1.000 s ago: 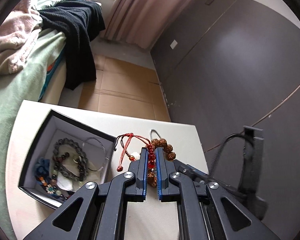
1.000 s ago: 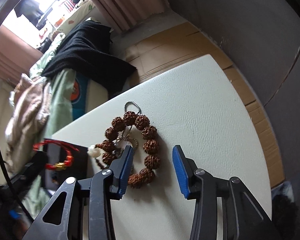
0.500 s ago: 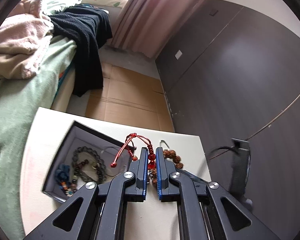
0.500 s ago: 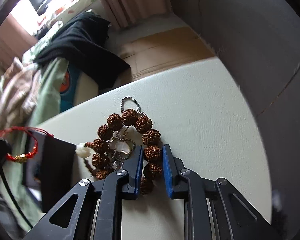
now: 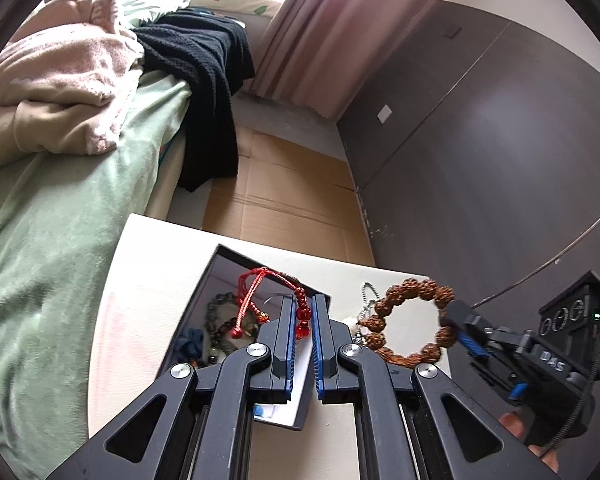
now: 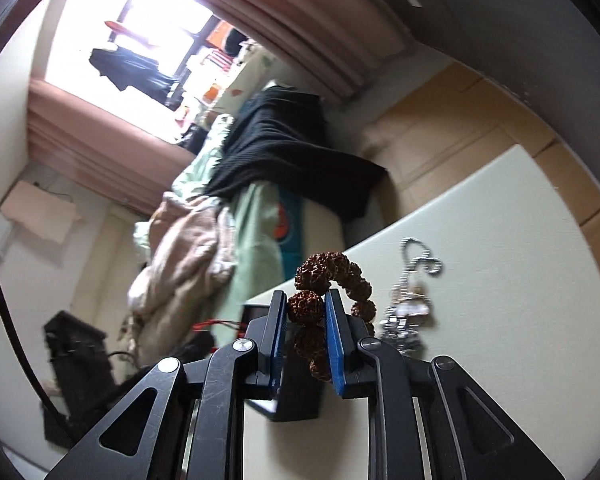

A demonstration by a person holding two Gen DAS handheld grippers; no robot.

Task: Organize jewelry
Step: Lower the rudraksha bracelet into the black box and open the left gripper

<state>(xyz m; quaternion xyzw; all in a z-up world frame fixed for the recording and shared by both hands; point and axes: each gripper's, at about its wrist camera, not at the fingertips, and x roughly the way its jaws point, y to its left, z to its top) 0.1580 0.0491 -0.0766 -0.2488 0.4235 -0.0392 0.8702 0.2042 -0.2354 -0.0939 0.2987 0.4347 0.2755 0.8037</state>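
Gripping: left fingers [image 5: 303, 322] on red bracelet [image 5: 276, 300], right fingers [image 6: 306, 322] on brown beads [image 6: 332, 288]; housing marked perhaps "D4S".

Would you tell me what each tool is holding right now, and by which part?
The left tool pinches the red cord bracelet by its red beads. The right tool grips the brown bead bracelet by one bead of its ring.

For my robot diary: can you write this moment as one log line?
left claw: shut on red bracelet over jewelry box | right claw: shut on brown bead bracelet, lifted
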